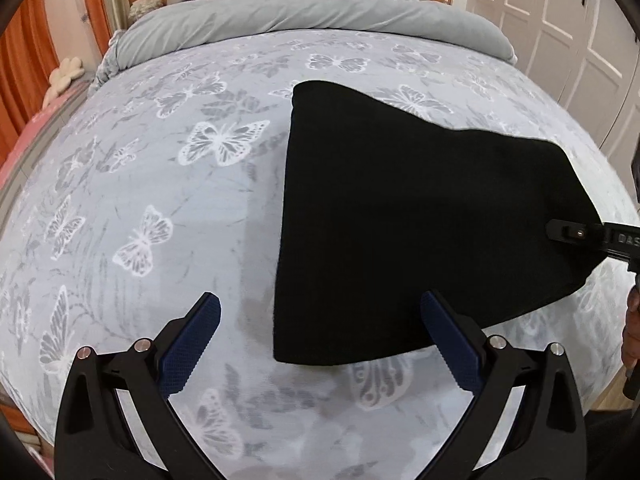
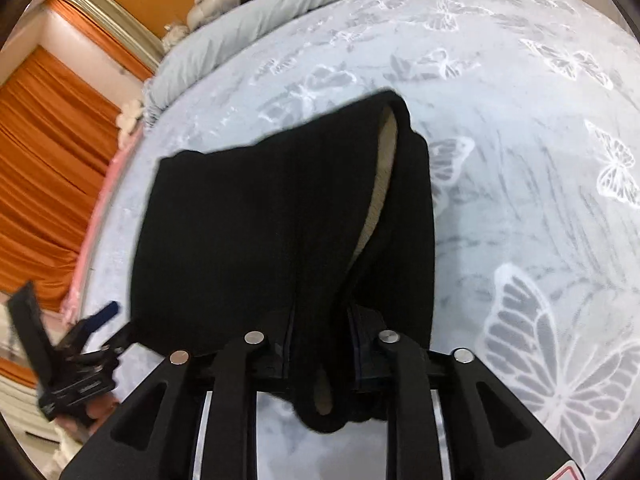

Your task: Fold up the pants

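Broad butterfly-print bed (image 1: 140, 184) lies bare to our left; the black pants (image 1: 400, 220) lie right of centre. Our left tool (image 1: 320, 320) gapes wide beside their near edge, our right tool (image 2: 320, 344) pinches their right edge.

Pants (image 1: 400, 220): matt black knit cloth, faintly fuzzy, with a pale beige lining (image 2: 382, 184) showing at one o'clock in the right wrist view. Bedsheet (image 1: 160, 184): smooth grey-blue cloth, white butterfly print. Duvet (image 1: 280, 20): soft plain grey fabric. Left gripper (image 1: 320, 344): matt black plastic, ribbed blue rubbery pads (image 1: 192, 344), bright metal pins. Wardrobe doors (image 1: 560, 20): semi-gloss white panels.
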Action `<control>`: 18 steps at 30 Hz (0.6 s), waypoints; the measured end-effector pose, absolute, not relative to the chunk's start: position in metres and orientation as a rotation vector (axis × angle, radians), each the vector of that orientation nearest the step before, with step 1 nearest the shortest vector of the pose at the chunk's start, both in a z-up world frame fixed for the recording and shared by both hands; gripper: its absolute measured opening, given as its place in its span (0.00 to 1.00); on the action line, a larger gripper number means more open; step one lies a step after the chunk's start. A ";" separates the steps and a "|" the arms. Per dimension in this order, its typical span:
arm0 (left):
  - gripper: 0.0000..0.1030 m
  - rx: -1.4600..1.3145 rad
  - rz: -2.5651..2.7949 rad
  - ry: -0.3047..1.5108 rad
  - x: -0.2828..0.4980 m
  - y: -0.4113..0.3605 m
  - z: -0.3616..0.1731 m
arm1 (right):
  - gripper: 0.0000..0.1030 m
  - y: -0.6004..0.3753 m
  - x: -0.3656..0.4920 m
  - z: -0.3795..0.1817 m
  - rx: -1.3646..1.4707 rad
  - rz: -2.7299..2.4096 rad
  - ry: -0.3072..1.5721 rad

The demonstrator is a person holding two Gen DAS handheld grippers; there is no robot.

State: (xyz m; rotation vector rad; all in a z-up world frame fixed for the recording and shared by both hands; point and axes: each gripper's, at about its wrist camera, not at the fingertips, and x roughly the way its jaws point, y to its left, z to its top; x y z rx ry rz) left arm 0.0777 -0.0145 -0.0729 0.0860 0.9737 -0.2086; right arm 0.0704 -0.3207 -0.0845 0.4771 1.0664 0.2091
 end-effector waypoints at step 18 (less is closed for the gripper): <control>0.39 -0.405 -0.376 1.217 0.136 0.024 -0.111 | 0.37 -0.318 0.061 -0.085 0.512 0.254 1.067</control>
